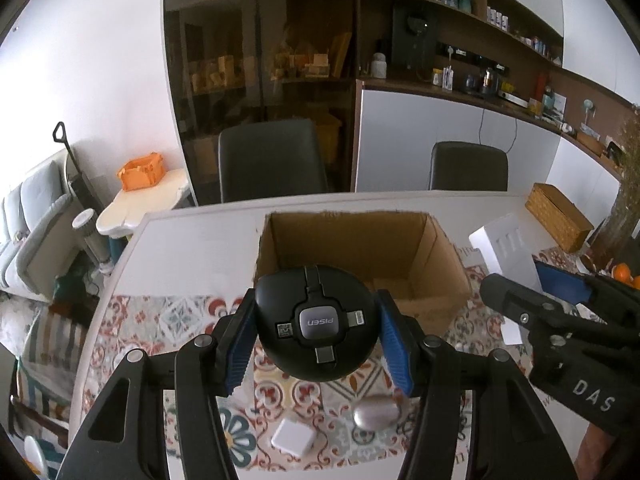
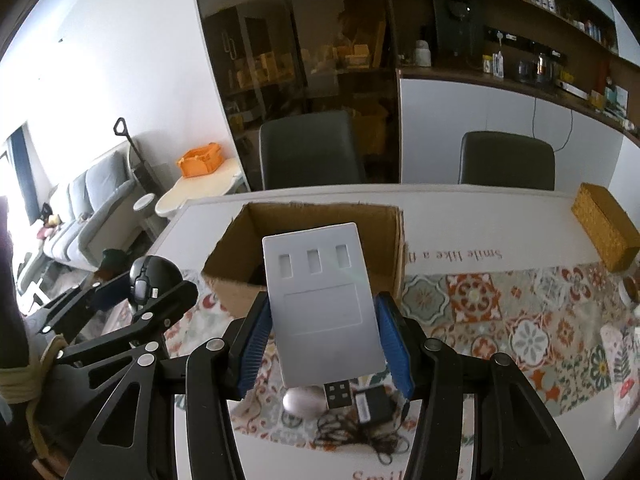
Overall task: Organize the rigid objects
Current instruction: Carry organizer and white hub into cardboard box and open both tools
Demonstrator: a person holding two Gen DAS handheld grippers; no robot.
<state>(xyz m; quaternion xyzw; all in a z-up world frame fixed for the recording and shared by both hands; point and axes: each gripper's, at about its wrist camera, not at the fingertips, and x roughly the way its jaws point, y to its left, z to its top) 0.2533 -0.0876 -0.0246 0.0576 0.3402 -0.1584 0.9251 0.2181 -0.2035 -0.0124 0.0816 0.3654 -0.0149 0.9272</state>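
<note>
My left gripper [image 1: 318, 330] is shut on a round black cable reel [image 1: 316, 320] with several plug ends, held above the patterned tablecloth just in front of an open cardboard box [image 1: 360, 248]. My right gripper [image 2: 326, 328] is shut on a flat white USB hub [image 2: 324, 304] with a black plug at its near end, also lifted before the same cardboard box [image 2: 312, 240]. Each gripper shows in the other's view: the right gripper [image 1: 560, 296] with the white USB hub [image 1: 508, 248], the left gripper [image 2: 132, 292] with the black cable reel [image 2: 154, 280].
On the cloth below lie a silver oval object [image 1: 376, 412], a small white square block [image 1: 292, 438], and a black adapter [image 2: 374, 402] with tangled cord. A woven box [image 2: 606, 226] stands at the far right. Two dark chairs [image 1: 272, 160] stand behind the table.
</note>
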